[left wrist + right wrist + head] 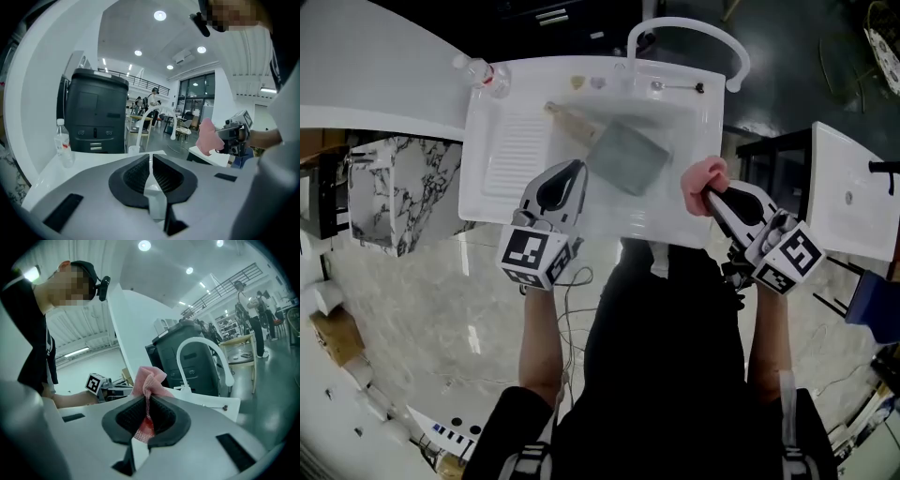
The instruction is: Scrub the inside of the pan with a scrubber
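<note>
The right tool (149,404) grips the soft, floppy pink scrubber (150,378), the left tool (151,164) is clenched on nothing, and the rigid pan (628,157) lies in the sink (478,202) just ahead between them, probably best steadied by its handle (567,119).

Black short-sleeved top (666,375); left gripper (577,169), right gripper (710,194): grey shells, black jaws, black-white marker cubes (534,255).

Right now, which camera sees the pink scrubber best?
The right gripper view: the scrubber sits in the middle, close up, pinched in the right gripper. The head view shows only a small pink lump at that gripper's tip, by the sink. The left gripper view shows it far off.
</note>
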